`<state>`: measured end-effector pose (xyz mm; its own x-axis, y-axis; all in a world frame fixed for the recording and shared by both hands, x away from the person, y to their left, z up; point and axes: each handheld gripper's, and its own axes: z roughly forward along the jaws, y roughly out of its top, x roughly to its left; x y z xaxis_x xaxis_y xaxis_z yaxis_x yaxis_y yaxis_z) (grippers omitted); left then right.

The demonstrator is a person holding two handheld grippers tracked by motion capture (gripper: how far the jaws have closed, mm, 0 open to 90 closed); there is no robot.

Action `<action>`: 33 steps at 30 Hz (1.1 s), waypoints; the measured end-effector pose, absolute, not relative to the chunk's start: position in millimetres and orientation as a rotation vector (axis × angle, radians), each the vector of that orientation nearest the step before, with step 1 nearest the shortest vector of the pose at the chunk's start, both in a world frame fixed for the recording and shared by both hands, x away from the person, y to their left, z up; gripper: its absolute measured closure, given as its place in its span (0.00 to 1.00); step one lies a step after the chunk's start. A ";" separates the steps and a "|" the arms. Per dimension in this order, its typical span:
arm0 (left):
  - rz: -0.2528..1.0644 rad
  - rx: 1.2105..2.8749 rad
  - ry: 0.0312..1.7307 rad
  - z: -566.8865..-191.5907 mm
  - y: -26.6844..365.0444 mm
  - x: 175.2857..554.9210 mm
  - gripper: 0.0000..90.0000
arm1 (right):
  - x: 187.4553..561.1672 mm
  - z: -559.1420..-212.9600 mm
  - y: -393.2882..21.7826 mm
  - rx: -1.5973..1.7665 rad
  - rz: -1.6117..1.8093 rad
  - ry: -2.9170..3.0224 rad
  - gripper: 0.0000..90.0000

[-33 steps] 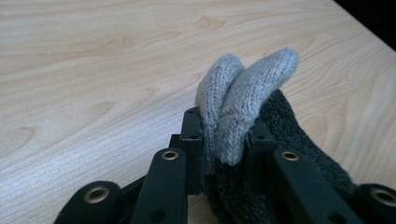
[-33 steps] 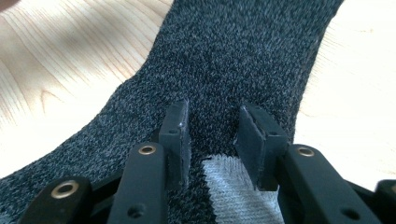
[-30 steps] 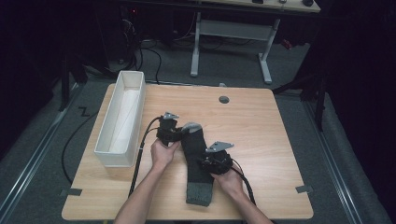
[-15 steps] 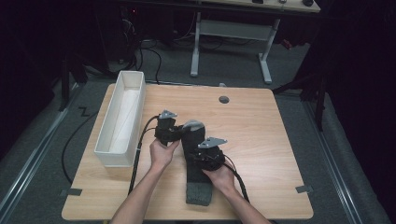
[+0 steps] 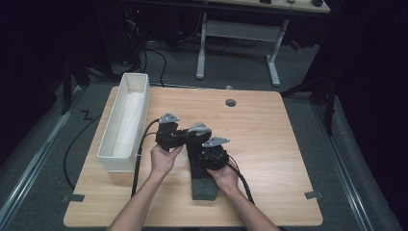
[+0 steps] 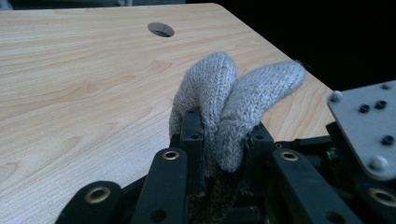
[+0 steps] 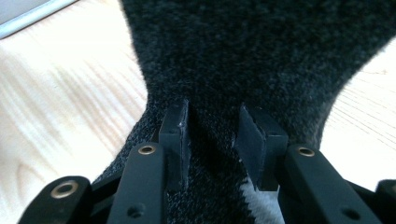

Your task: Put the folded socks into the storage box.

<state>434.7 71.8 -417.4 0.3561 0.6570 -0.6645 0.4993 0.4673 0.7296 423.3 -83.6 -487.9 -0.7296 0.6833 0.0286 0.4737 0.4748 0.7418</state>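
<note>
A dark sock (image 5: 204, 185) with a grey knit toe (image 5: 198, 128) lies lengthwise on the wooden table (image 5: 274, 144), its toe end lifted. My left gripper (image 5: 187, 135) is shut on the grey toe (image 6: 243, 93), which sticks up doubled between its jaws (image 6: 222, 140). Just to the right and nearer the person, my right gripper (image 5: 202, 151) grips the sock's middle. In the right gripper view its pads (image 7: 175, 126) pinch a raised fold of the dark fabric (image 7: 261, 56). The two grippers are close together.
A long white bin (image 5: 124, 122) stands along the table's left side, close to the left hand. A round cable hole (image 5: 231, 102) sits near the far edge. Black cables trail from both grippers toward the person. Bare wood lies to the right.
The right gripper has slid up the sock toward the left gripper. The left gripper has risen a little with the grey toe, and the sock's far end has bunched up.
</note>
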 end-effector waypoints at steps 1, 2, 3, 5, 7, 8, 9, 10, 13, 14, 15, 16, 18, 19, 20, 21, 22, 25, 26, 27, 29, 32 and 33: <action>0.139 1.167 1.284 -417.9 71.8 434.8 0.83 | 423.6 -488.6 -83.5 0.988 1.111 2.450 0.70; 0.137 1.160 1.286 -417.9 72.1 435.3 0.83 | 422.9 -488.6 -83.2 0.988 1.111 2.448 0.70; 0.130 1.149 1.290 -417.4 72.7 436.0 0.83 | 422.1 -488.0 -83.4 0.980 1.112 2.446 0.69; 0.116 1.123 1.293 -416.1 74.3 437.6 0.83 | 418.9 -484.2 -85.5 0.981 1.132 2.442 0.67; 0.121 1.115 1.300 -416.4 75.7 439.5 0.83 | 414.1 -479.0 -88.7 0.976 1.149 2.439 0.65; 0.120 1.111 1.307 -417.1 76.2 440.3 0.83 | 410.6 -475.9 -91.0 0.965 1.161 2.439 0.64; 0.119 1.110 1.311 -418.0 76.7 441.0 0.83 | 400.9 -469.3 -97.5 0.944 1.174 2.454 0.62; 0.118 1.109 1.313 -418.2 76.9 441.2 0.83 | 400.9 -469.3 -97.5 0.944 1.174 2.454 0.62; 0.114 1.105 1.308 -417.7 75.6 441.0 0.83 | 386.0 -465.4 -107.5 0.920 1.193 2.461 0.61; 0.112 1.103 1.306 -417.5 74.9 440.8 0.83 | 379.4 -465.4 -111.7 0.917 1.204 2.473 0.60; 0.111 1.109 1.303 -417.7 74.1 440.4 0.84 | 375.4 -465.7 -114.1 0.915 1.207 2.480 0.60; 0.111 1.111 1.299 -418.0 72.9 440.1 0.83 | 370.3 -466.7 -116.7 0.910 1.206 2.487 0.59; 0.109 1.114 1.297 -418.0 71.5 439.3 0.84 | 358.0 -469.1 -121.5 0.893 1.213 2.508 0.57; 0.109 1.114 1.296 -417.9 71.3 439.1 0.84 | 350.7 -469.8 -123.4 0.873 1.217 2.516 0.57; 0.109 1.114 1.296 -417.7 71.0 438.9 0.84 | 346.2 -469.7 -124.3 0.867 1.221 2.517 0.57; 0.108 1.115 1.296 -417.0 70.6 438.2 0.84 | 341.1 -469.7 -125.4 0.858 1.229 2.516 0.57; 0.111 1.120 1.285 -415.9 69.6 436.6 0.84 | 337.3 -470.1 -125.9 0.853 1.233 2.516 0.56; 0.121 1.136 1.264 -415.3 66.7 434.3 0.84 | 334.7 -475.8 -123.3 0.855 1.195 2.532 0.56; 0.118 1.135 1.263 -415.8 67.3 435.2 0.84 | 336.5 -479.8 -121.2 0.862 1.169 2.540 0.56; 0.115 1.130 1.266 -415.9 67.7 436.0 0.84 | 339.7 -485.4 -118.9 0.875 1.143 2.551 0.55; 0.111 1.129 1.257 -414.3 67.9 435.9 0.84 | 343.4 -490.0 -116.5 0.894 1.133 2.551 0.56; 0.117 1.150 1.217 -407.6 65.3 431.9 0.84 | 344.9 -491.6 -110.9 0.874 1.098 2.533 0.57; 0.118 1.153 1.205 -405.2 64.6 430.5 0.84 | 347.4 -492.3 -109.4 0.875 1.092 2.530 0.57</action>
<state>430.5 64.6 -405.2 0.4228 0.6174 -0.6634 0.4768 0.4710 0.7422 347.4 -109.4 -492.3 -0.7883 0.6153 0.0079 0.4278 0.5388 0.7258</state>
